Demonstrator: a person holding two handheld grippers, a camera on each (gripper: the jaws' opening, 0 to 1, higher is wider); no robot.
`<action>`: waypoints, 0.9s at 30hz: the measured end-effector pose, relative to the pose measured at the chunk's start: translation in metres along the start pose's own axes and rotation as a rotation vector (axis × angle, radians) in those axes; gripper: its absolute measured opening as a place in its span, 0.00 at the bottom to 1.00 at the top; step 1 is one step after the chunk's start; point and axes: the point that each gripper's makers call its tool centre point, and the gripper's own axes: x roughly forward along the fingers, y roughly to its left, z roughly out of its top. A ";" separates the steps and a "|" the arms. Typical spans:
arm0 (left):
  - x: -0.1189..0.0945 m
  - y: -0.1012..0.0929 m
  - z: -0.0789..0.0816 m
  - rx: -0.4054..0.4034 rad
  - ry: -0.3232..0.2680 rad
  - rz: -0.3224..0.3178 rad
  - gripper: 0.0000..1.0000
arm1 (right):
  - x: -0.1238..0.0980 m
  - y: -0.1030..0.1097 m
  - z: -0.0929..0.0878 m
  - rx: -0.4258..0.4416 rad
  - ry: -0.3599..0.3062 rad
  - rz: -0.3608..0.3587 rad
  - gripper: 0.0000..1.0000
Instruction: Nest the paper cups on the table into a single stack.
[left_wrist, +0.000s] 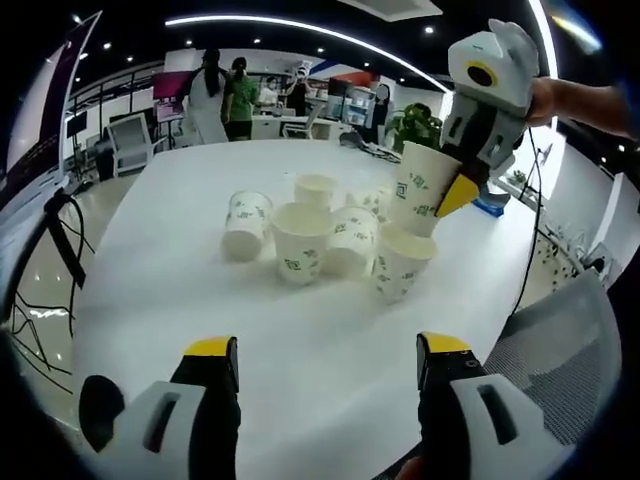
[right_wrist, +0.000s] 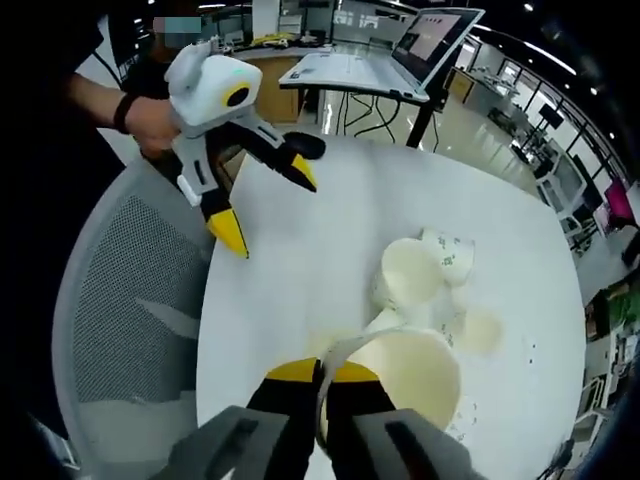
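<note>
Yellow-tipped jaws of our left claw (left_wrist: 325, 360) stand wide apart with nothing between them, low over the bare white tabletop (left_wrist: 150, 300). Ahead of them in the left gripper view sits a tight cluster of paper cups (left_wrist: 300, 240), some upright, one tipped (left_wrist: 245, 225). Above the cluster's right end, our right claw (left_wrist: 462, 180) pinches one cup (left_wrist: 415, 188) by its wall, tilted over an upright cup (left_wrist: 403, 262). We judge that the tilt could catch rim on rim and topple the neighbours, since they crowd close. Beyond the tabletop stand people, desks and a plant (left_wrist: 412, 125).

In the right gripper view, our right claw (right_wrist: 322, 385) is clamped on the rim of the held cup, its mouth open just ahead of the jaws. Past it lie more cups (right_wrist: 415, 275), touching. A thin rim grip may slip or crush. To the left, the left claw hangs spread by a mesh chair (right_wrist: 130, 320); a laptop (right_wrist: 425, 40) sits beyond.
</note>
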 end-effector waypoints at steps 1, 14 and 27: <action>0.000 0.001 0.000 0.000 0.001 0.001 0.71 | 0.000 0.001 0.001 0.000 0.002 0.003 0.00; -0.001 0.005 -0.001 -0.006 0.005 0.005 0.71 | 0.018 0.003 -0.004 0.008 0.023 0.033 0.00; 0.001 0.009 -0.001 -0.007 0.000 0.003 0.71 | 0.025 0.003 -0.009 0.026 0.038 0.045 0.00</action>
